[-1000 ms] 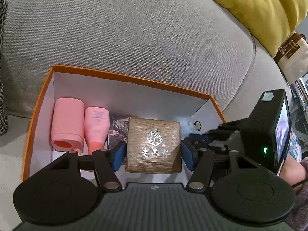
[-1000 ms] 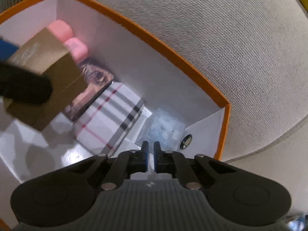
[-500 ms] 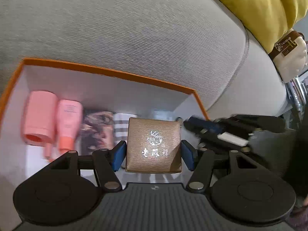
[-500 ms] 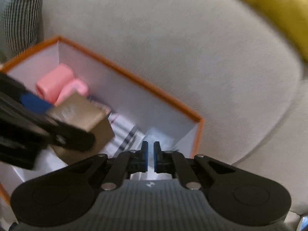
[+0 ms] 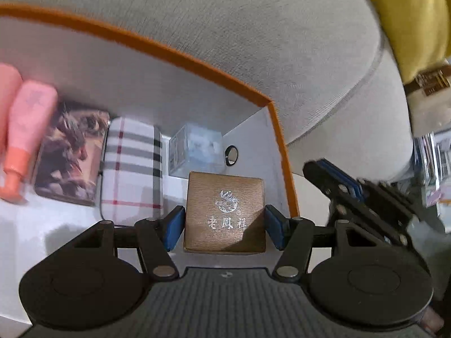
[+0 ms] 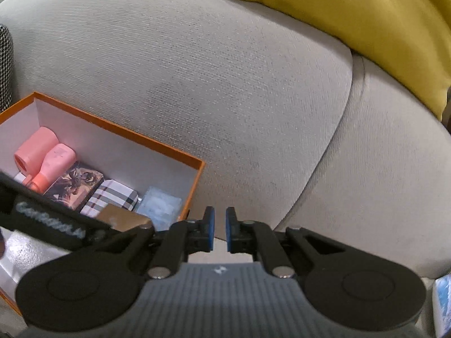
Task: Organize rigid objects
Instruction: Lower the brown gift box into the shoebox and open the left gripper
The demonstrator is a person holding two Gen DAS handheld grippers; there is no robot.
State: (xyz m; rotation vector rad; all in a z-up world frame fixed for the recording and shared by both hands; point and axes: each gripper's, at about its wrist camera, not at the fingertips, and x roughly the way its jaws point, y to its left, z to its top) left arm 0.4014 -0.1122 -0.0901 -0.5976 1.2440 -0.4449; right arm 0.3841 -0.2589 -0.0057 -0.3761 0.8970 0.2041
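Observation:
My left gripper (image 5: 224, 221) is shut on a brown gift box (image 5: 225, 211) with silver lettering and holds it over the right end of the orange-rimmed white box (image 5: 180, 55). Inside that box lie a pink bottle (image 5: 26, 121), a picture card box (image 5: 72, 152), a plaid case (image 5: 132, 169) and a clear cube (image 5: 197, 149). My right gripper (image 6: 219, 232) is nearly closed and empty, outside the box's right wall (image 6: 194, 186). The brown box (image 6: 124, 219) shows partly in the right wrist view, behind the left gripper.
The box sits on a grey sofa (image 6: 225, 84). A yellow cushion (image 6: 352, 14) lies at the upper right. A black ring-shaped hole (image 5: 231, 155) marks the box's right wall. My right gripper also shows in the left wrist view (image 5: 332, 174).
My left gripper has moved right and lower with the brown box, toward the box's right end. My right gripper has pulled back out of the box, up and to the right.

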